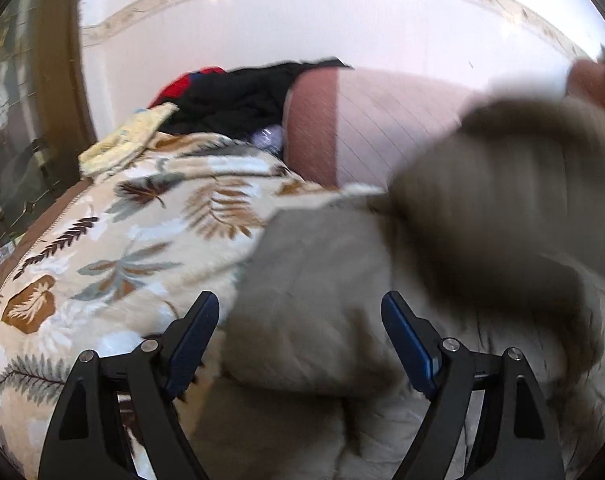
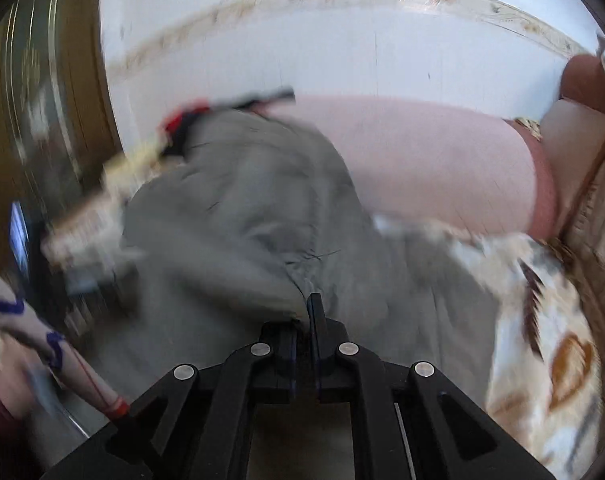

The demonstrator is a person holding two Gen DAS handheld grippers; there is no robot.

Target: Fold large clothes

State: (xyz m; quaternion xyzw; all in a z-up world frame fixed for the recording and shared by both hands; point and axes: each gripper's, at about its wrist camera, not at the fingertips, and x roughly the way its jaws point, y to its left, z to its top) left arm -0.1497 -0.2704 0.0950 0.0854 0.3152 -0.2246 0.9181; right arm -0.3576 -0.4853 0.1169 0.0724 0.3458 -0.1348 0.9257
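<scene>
1. My right gripper (image 2: pixel 309 312) is clenched tight on a pinch of the grey garment (image 2: pixel 254 216); the cloth puckers into small creases right where the fingertips meet.
2. From that pinch the grey garment rises in a big rumpled fold toward the wall and spreads over the leaf-print bedspread (image 2: pixel 542 320). The whole right wrist view is streaked with blur.
3. My left gripper (image 1: pixel 300 312) is released, its blue-padded fingers (image 1: pixel 194 336) standing wide apart with nothing between them. It hovers over the near part of the grey garment (image 1: pixel 310 300), and I cannot tell whether the tips touch the cloth.
4. In the left wrist view a lifted fold of the garment is a blurred mass on the right, above the flatter part.
5. Farther back on the bedspread (image 1: pixel 102 248) lie a pale yellow cloth (image 1: pixel 126 140) and a black garment (image 1: pixel 238 100) with a red piece beside it, next to a pink headboard (image 1: pixel 382 128).
6. I can read no brand, label or writing anywhere; the blur hides any fine print.
</scene>
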